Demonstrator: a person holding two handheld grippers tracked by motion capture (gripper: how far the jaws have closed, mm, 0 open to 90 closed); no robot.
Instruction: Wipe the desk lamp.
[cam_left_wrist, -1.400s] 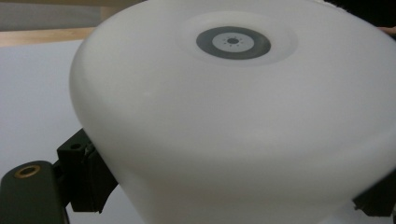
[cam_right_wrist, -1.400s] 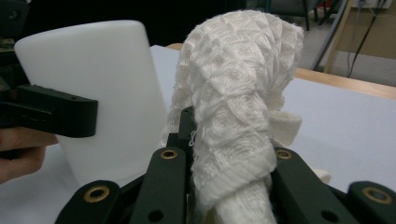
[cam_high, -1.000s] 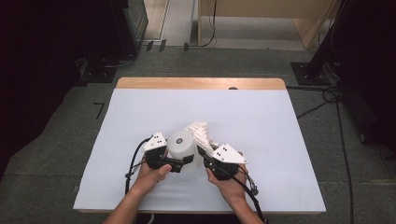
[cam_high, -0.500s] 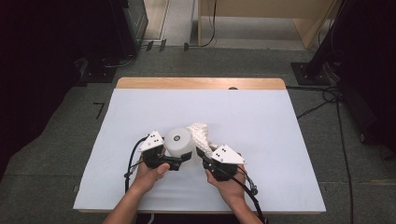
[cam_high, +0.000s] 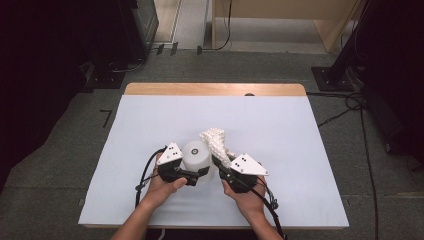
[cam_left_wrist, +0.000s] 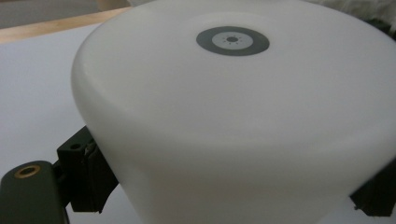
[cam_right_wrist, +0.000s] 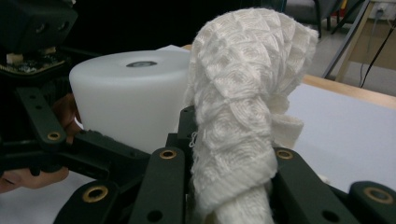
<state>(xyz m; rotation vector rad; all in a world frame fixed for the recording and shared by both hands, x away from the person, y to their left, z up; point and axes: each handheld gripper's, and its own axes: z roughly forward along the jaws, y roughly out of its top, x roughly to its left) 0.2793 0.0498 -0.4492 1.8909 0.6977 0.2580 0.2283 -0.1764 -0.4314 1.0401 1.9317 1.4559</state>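
A white frosted cylinder (cam_high: 196, 154) with a grey ring on its top stands over the white table cover, gripped low on its sides by my left gripper (cam_high: 196, 173). In the left gripper view the cylinder (cam_left_wrist: 233, 116) sits between the black jaws of the left gripper (cam_left_wrist: 229, 198). My right gripper (cam_high: 220, 161) is shut on a white waffle-textured cloth (cam_high: 215, 140) that stands up bunched right beside the cylinder. In the right gripper view the cloth (cam_right_wrist: 243, 116) rises from the right gripper (cam_right_wrist: 229, 186), with the cylinder (cam_right_wrist: 130, 98) just left of it.
The table (cam_high: 150, 120) is covered in white, with a bare wooden strip (cam_high: 215, 89) along its far edge. Cables (cam_high: 350, 105) and dark equipment stand on the floor around it. Both hands work near the front middle of the table.
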